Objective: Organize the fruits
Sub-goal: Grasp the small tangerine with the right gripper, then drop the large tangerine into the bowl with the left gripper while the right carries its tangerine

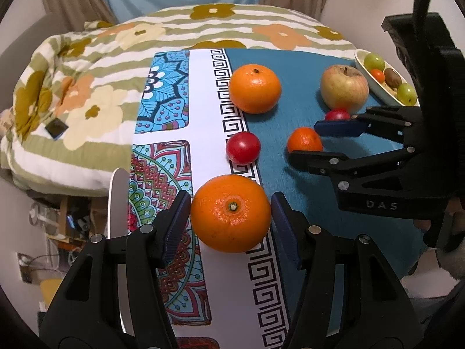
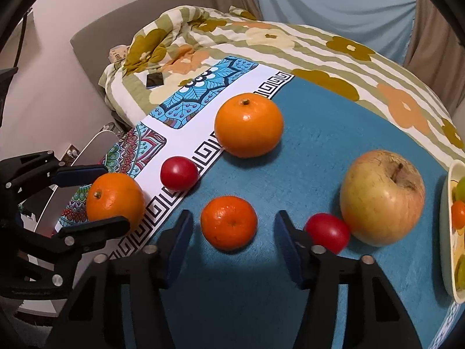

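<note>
The left gripper (image 1: 231,213) squeezes the big orange (image 1: 230,213) to move it. The right gripper (image 2: 234,229) is open around the small mandarin (image 2: 228,222), ready to grab.

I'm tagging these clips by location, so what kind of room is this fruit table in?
Most likely a bedroom at home. A bed with a floral striped quilt stands right behind the table, curtains hang beyond it, and a phone lies on the bedding.

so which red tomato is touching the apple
The small round red tomato beside the right tongs touches the yellowish apple; the other tomato sits alone.
</note>
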`<act>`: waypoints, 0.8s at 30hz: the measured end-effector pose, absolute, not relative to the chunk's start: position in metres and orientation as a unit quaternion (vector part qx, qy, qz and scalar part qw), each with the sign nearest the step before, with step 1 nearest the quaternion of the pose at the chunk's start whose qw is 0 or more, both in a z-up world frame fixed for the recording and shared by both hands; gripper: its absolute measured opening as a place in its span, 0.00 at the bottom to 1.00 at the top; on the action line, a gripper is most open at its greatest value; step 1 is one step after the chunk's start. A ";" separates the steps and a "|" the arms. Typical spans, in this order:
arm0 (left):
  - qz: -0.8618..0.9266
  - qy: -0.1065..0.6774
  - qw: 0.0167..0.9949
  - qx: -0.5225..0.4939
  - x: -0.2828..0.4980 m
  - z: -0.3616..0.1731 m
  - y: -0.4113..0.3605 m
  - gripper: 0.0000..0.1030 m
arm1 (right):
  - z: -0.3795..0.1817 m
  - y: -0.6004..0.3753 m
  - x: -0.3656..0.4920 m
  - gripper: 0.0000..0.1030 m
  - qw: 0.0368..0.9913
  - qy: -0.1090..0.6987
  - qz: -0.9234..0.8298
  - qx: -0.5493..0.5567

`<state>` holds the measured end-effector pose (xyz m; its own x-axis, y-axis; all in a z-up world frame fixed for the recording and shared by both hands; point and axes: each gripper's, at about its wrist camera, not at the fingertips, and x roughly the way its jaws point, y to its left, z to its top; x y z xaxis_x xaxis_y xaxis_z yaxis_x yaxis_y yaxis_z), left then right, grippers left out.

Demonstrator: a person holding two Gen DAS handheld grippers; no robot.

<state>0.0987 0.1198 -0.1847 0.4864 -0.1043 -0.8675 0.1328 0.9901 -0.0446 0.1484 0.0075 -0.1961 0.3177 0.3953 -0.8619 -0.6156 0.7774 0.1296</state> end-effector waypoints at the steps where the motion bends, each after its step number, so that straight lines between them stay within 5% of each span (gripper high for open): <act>1: -0.067 0.501 0.863 0.012 0.098 -0.184 0.120 0.60 | -0.196 0.008 0.149 0.36 0.801 0.493 0.320 -0.109; 24: -0.041 0.443 0.896 -0.002 0.085 -0.097 0.042 0.60 | -0.108 -0.115 0.122 0.36 0.845 0.449 0.282 -0.066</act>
